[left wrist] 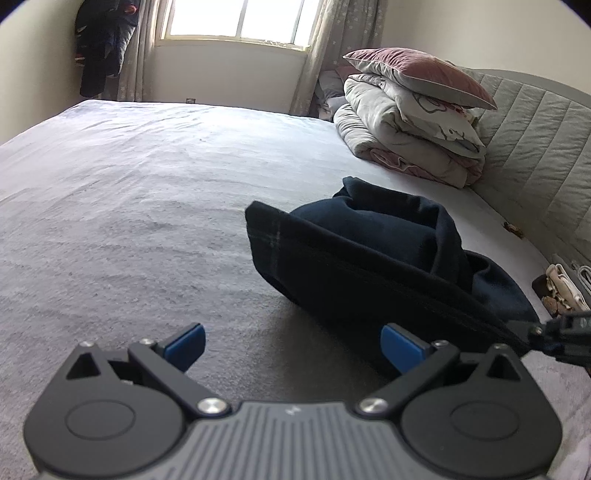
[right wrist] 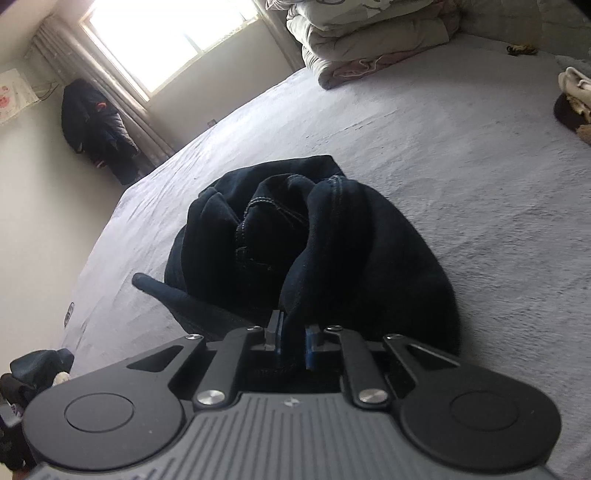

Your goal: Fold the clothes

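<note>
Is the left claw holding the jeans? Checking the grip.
No: the left claw stands open over the bed, beside the jeans.

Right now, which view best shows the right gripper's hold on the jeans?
The right wrist view: the right gripper is shut on a fold of the jeans, cloth pinched between its blue fingers. The left wrist view catches only its tip at the frame edge, pulling the cloth taut.

Jeans (left wrist: 373, 254) bunched on bed (left wrist: 147, 206), right of centre in left wrist view. Stacked quilt (left wrist: 399, 136) and pillow (left wrist: 417, 74) behind them, against headboard (left wrist: 535, 147). Window (left wrist: 236, 18) beyond far edge of bed; hanging coats (left wrist: 105, 44) left of window.
</note>
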`<state>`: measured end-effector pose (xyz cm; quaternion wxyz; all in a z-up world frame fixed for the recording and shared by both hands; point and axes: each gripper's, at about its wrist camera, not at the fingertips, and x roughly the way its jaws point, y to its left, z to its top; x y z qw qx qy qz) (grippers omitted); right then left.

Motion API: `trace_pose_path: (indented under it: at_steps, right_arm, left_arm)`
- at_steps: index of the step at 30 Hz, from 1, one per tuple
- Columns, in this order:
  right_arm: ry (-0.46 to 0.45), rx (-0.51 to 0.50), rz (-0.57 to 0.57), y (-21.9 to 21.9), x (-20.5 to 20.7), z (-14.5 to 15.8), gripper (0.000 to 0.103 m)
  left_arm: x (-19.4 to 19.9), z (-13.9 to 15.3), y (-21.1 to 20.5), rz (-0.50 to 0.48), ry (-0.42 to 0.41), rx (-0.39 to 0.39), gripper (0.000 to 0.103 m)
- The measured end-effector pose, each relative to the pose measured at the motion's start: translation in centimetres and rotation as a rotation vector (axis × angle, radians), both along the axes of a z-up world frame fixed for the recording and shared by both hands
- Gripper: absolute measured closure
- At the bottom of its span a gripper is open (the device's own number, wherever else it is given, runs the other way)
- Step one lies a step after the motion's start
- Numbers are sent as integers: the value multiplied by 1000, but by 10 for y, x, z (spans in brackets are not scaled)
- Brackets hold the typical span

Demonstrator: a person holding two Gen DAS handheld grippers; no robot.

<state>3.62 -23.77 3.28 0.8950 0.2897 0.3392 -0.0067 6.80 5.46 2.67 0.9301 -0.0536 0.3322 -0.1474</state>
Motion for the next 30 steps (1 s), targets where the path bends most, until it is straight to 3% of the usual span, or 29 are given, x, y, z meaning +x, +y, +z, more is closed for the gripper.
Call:
trace_pose_path:
  at_steps: [13,21,28,30]
  right_arm:
    - [-30,-91,20,-14,-32,4,93]
    - [-22,-157,12,-14,-44,4,103]
    - [-52,-7,-36,-25,-34,9,97]
    - [-65,19,-38,-24,-28,12,90]
  left_arm:
    - [2,2,8,20,0,-27,1]
    - [1,5,10,35,-15,-39,1]
    - [-7,17,5,9,-84,-69,1]
    - [-8,21,3,-1,-104,-69,1]
